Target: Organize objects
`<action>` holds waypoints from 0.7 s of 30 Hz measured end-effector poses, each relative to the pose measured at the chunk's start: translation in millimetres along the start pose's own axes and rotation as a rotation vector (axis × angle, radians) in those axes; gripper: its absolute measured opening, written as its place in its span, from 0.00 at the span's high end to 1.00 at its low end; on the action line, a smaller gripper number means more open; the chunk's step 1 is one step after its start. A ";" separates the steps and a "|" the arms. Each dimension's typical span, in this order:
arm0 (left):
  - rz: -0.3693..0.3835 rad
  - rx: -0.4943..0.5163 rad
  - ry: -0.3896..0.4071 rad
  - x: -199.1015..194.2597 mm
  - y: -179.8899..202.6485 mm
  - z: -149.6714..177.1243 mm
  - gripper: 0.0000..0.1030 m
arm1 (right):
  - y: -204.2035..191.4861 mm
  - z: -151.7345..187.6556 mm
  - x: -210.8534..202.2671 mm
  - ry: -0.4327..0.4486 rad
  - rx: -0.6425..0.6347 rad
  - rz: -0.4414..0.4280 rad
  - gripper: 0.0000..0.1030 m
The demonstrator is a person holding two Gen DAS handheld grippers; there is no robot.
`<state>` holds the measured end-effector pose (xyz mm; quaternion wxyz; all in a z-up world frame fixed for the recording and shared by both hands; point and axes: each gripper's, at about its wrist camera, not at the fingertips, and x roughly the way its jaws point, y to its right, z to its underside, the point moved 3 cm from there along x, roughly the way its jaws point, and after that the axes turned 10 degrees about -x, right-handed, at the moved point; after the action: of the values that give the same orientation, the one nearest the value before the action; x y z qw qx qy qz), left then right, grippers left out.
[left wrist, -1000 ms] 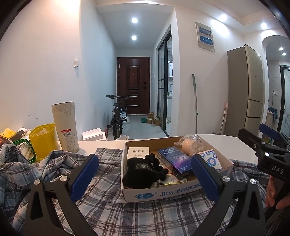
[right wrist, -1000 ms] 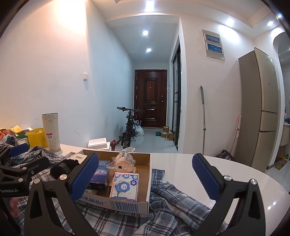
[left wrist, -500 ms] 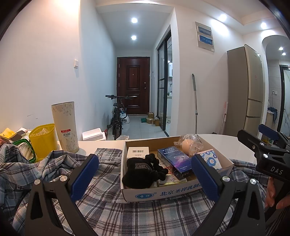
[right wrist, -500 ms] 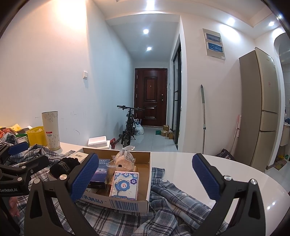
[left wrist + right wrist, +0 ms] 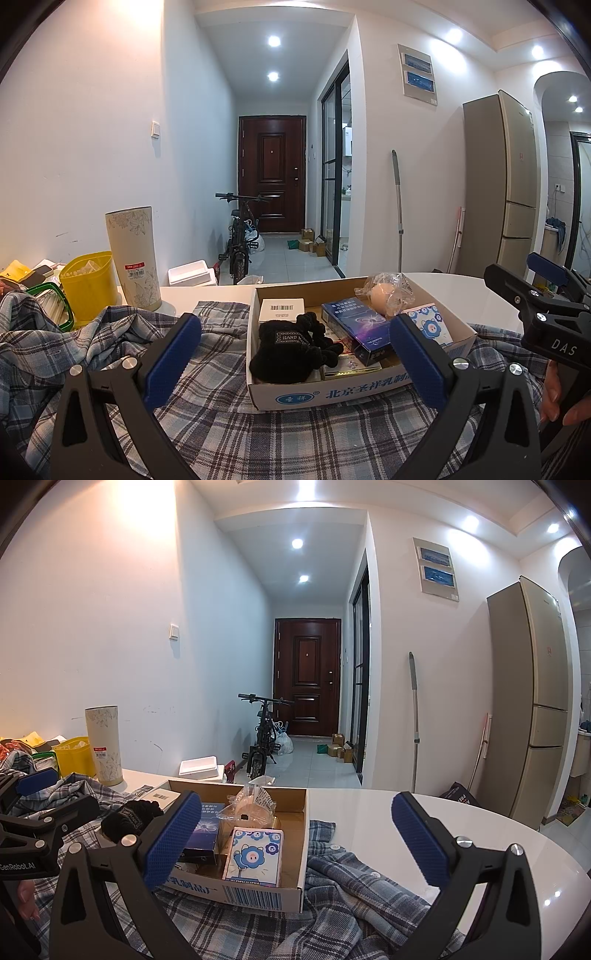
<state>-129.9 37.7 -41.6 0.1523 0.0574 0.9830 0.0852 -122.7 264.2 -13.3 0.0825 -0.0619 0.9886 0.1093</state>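
Both grippers, left (image 5: 295, 354) and right (image 5: 297, 834), hover unmoved before the filled cardboard box (image 5: 332, 395), jaws wide open, empty; organizing appears paused.

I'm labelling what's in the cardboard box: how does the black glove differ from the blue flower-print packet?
The black glove is dark, soft and crumpled; the blue flower-print packet is pale, flat-faced and rectangular. The glove lies at the box's left end and spills over its rim; the packet leans at the right end. Both sit inside the cardboard box, touched by neither gripper.
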 end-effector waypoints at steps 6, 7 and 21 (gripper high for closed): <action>0.000 0.000 0.000 -0.3 0.2 0.0 0.00 | 0.1 -0.1 0.0 0.000 0.001 0.000 0.00; 0.000 0.000 0.000 -0.4 0.2 0.0 0.00 | 0.2 -0.2 0.0 0.000 0.000 0.000 0.00; 0.000 0.000 0.000 -0.4 0.3 0.0 0.00 | -0.7 0.8 0.6 -0.003 0.000 0.000 0.00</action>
<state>-129.5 37.9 -41.5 0.1522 0.0575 0.9830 0.0850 -123.1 263.6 -14.4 0.0840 -0.0620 0.9885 0.1093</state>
